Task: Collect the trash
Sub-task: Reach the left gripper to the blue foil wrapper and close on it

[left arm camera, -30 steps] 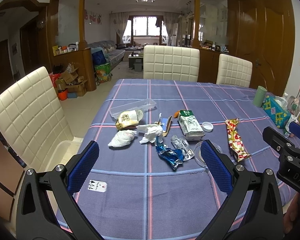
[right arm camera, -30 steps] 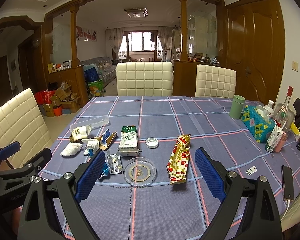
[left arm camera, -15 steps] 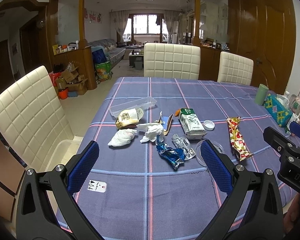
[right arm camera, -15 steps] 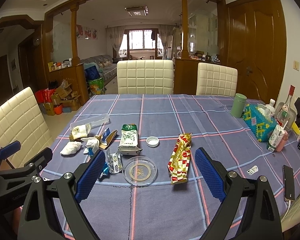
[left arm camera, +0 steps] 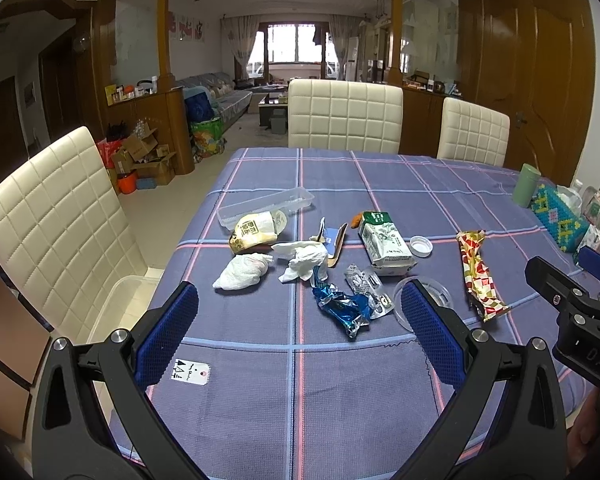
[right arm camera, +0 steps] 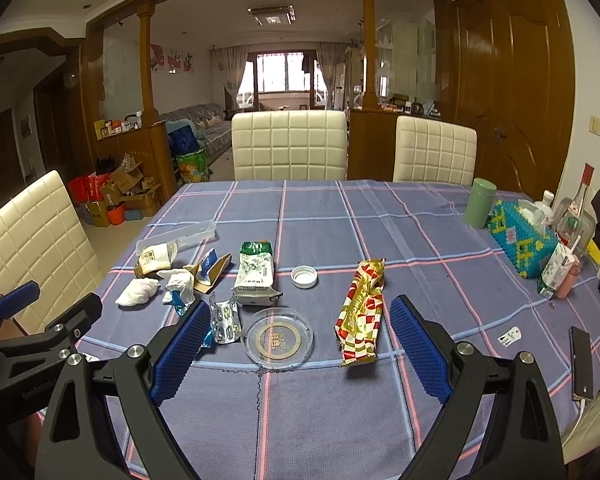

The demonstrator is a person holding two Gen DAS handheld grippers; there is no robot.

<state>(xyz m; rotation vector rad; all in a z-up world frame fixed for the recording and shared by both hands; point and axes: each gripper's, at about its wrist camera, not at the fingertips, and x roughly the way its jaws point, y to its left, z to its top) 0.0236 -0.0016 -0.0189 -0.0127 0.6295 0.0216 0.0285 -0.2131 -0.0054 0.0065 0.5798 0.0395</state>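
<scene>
Left tool (left arm camera: 298, 316), right tool (right arm camera: 296, 340): both spread, empty, above desk (right arm camera: 340, 420). Risk: thin blue wrapper (left arm camera: 342, 308) slips; glass ashtray (right arm camera: 279, 339) gets knocked.

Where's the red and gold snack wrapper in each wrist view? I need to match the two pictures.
Left wrist view: the red and gold snack wrapper lies right of centre, beyond the right finger of the left tongs.
Right wrist view: the wrapper lies just right of centre, between the fingers of the right tongs.
Shared landmark: the white bottle cap, to the wrapper's left in both.
</scene>
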